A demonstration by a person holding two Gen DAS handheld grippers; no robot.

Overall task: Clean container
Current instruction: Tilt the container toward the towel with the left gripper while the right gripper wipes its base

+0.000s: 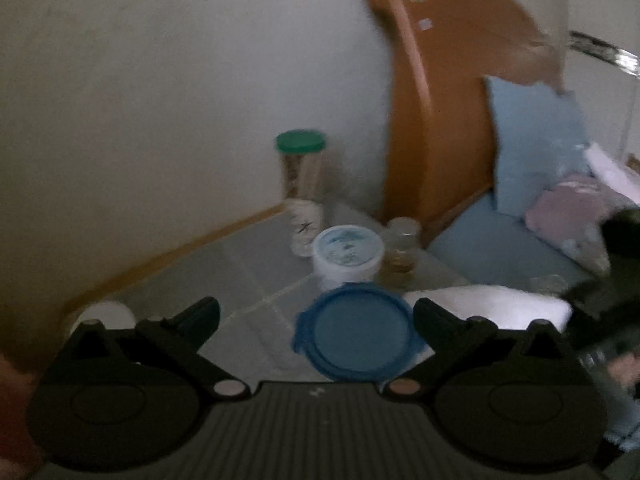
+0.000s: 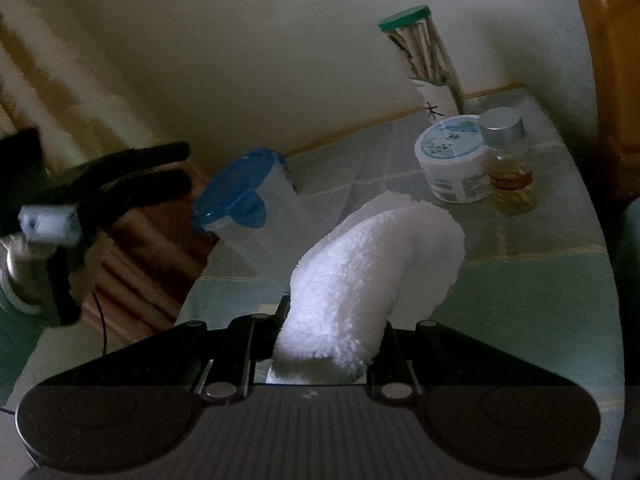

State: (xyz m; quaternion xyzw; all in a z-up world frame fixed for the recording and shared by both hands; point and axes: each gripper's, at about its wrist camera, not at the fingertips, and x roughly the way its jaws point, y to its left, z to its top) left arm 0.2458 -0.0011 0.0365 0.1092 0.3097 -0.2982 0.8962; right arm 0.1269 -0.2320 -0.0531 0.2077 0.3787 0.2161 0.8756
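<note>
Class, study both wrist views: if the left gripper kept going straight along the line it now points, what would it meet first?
Most likely the blue lid of the clear container, which sits between the open left gripper's fingers in its own view. Depth is unclear; the white tub lies just beyond.

A home bedroom: beyond the fingers, a wooden headboard [image 1: 432, 92], blue pillow [image 1: 536, 148] and a bedside table [image 2: 520, 280] with jars against the wall [image 1: 160, 100].
</note>
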